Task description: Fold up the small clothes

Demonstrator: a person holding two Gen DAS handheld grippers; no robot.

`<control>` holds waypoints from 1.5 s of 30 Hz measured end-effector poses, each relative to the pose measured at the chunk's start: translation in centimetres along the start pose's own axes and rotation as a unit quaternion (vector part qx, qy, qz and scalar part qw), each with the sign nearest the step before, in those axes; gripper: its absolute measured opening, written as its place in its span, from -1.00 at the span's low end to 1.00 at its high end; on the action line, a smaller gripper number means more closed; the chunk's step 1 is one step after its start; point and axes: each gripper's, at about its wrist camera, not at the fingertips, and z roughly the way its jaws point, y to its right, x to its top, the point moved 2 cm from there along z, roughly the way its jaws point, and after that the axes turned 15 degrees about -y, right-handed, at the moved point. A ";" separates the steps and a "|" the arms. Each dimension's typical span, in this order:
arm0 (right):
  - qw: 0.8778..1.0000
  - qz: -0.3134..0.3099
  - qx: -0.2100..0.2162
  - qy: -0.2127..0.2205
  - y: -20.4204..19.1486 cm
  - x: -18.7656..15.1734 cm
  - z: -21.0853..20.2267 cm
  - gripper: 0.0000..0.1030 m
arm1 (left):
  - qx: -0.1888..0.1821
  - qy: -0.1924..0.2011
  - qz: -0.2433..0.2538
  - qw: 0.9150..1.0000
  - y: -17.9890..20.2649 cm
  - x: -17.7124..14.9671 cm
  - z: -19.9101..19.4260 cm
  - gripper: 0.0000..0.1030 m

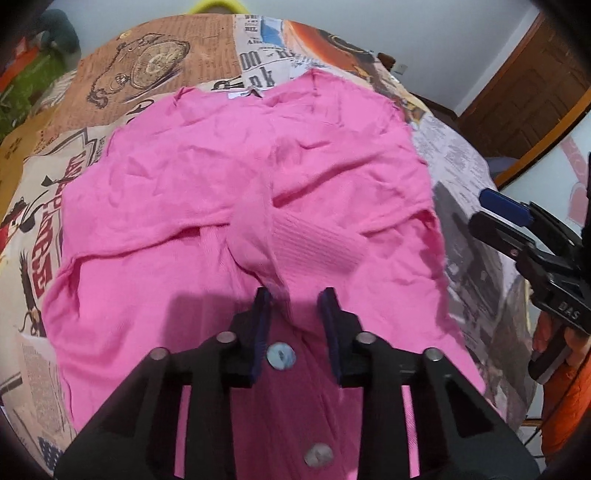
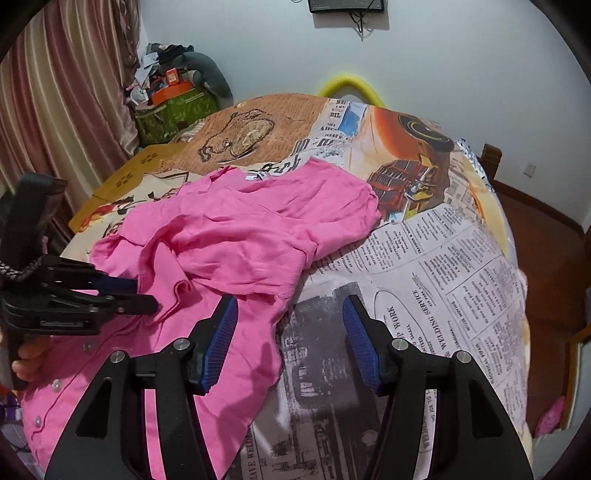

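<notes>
Newsprint-patterned bedspread (image 2: 424, 266) bears pink cardigan (image 1: 240, 166); green box (image 2: 173, 110) brims with clutter.

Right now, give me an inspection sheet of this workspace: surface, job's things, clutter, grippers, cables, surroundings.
Surface: table under a newspaper-print cloth, rumpled.
Job's things: pink cardigan spread out unfolded, buttons showing, one ribbed cuff lying across the middle.
Clutter: nothing seen on the cloth besides the cardigan.
Grippers: left hand-held gripper narrowed over the cardigan's fabric, pads not seen pressing; right hand-held gripper open, nothing between its fingers, at the cardigan's edge.
Cables: a wire hangs under the wall-mounted device.
Surroundings: curtain, a pile of belongings in the corner, wooden door.
</notes>
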 end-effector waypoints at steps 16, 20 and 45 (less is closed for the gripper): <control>1.000 0.004 -0.007 -0.030 0.3 2.2 4.7 -0.14 | 0.135 0.080 0.050 0.986 -2.6 1.6 -6.4 -0.95; 0.999 -0.018 -0.030 -0.029 -0.7 1.7 4.7 -0.13 | 0.149 0.076 0.039 0.985 -5.4 3.9 -7.1 -0.95; 0.999 0.011 -0.032 -0.010 0.7 3.3 2.6 -0.12 | 0.050 0.014 -0.001 0.999 -7.4 1.1 -1.1 -0.60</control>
